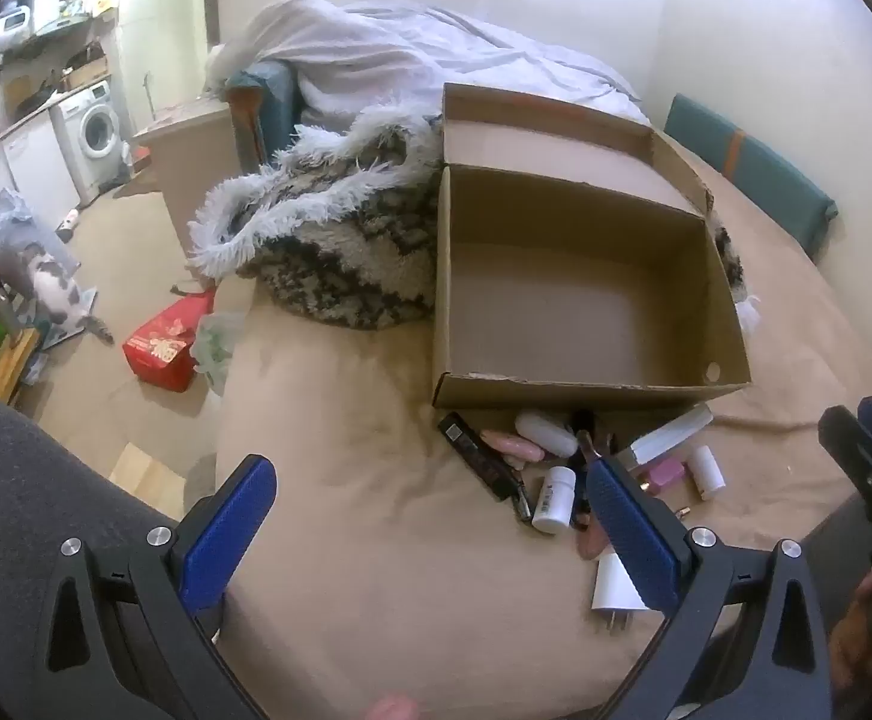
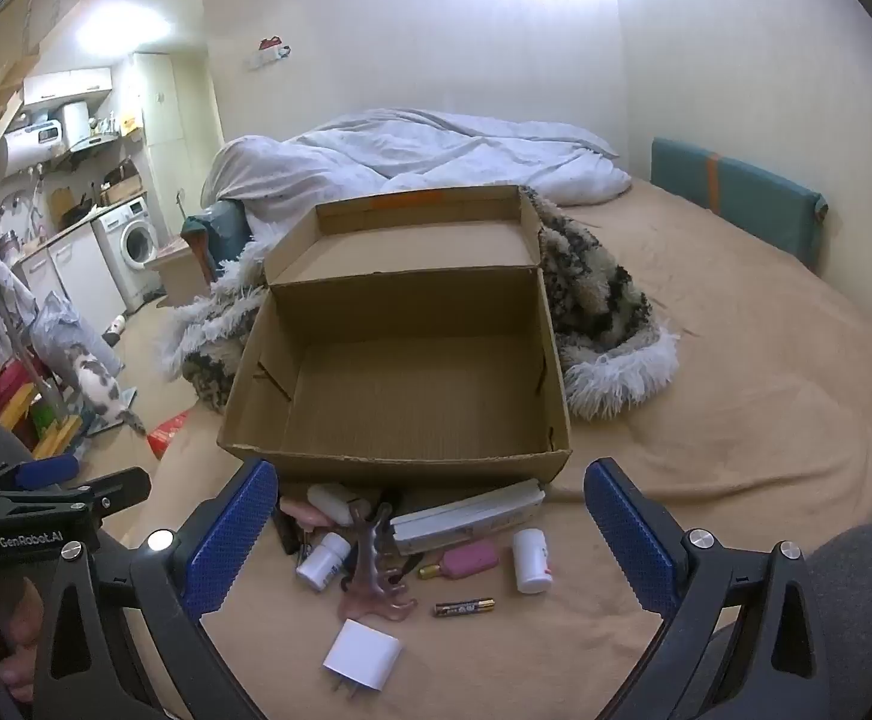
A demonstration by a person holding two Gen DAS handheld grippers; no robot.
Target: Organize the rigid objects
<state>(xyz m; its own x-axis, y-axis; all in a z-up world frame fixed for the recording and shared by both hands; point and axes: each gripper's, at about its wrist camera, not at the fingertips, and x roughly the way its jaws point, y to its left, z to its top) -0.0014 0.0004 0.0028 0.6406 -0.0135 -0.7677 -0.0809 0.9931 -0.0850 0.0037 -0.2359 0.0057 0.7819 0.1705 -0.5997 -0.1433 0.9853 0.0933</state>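
Observation:
An open, empty cardboard box (image 2: 400, 396) stands on the tan bed; it also shows in the left wrist view (image 1: 580, 300). In front of it lie small items: two white pill bottles (image 2: 323, 561) (image 2: 531, 559), a white charger plug (image 2: 363, 655), a pink hair claw (image 2: 373, 576), a battery (image 2: 463, 607), a pink case (image 2: 469, 558), a long white box (image 2: 466, 517) and a black remote (image 1: 479, 456). My right gripper (image 2: 430, 534) is open above the pile. My left gripper (image 1: 430, 516) is open, left of the pile.
A fluffy patterned blanket (image 2: 604, 324) lies behind and beside the box. A crumpled duvet (image 2: 424, 156) is at the bed's far end. A teal cushion (image 2: 736, 204) leans on the right wall. A red bag (image 1: 163, 348) lies on the floor left of the bed.

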